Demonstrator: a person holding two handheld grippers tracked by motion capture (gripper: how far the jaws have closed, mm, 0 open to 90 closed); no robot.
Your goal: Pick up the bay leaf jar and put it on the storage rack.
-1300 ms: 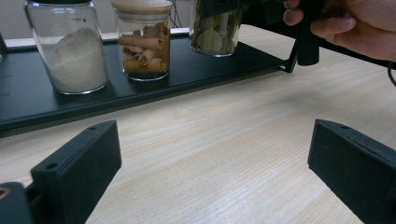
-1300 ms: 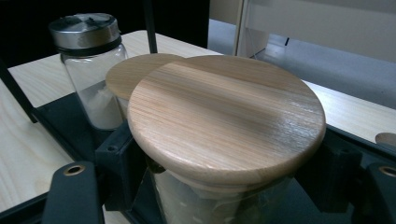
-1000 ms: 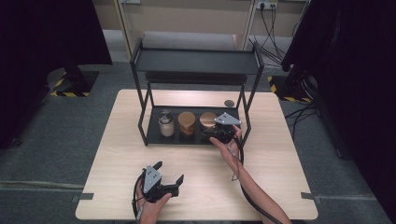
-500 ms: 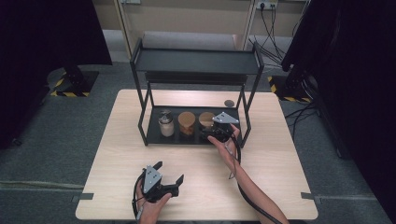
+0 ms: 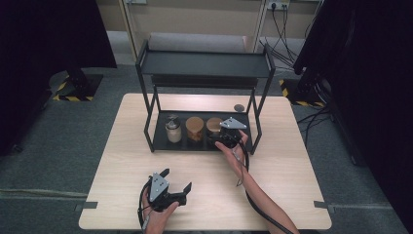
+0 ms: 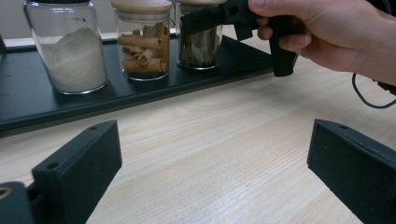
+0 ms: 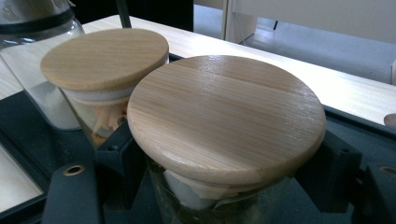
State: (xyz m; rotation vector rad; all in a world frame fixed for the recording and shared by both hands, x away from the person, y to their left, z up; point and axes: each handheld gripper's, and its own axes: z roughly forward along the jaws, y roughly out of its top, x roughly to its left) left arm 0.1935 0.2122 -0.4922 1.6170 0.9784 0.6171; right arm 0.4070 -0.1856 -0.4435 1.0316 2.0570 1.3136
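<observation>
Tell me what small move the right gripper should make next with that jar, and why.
Probably lift it a little, straight up: the right gripper is closed around the leaf jar below its wooden lid, and the cinnamon jar stands close beside it on the shelf tray.

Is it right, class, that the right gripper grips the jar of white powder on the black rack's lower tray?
Not quite. The right gripper grips the jar of dark leaves, the right-hand one on the lower tray, as the left gripper view shows; the jar of white powder stands untouched.
</observation>
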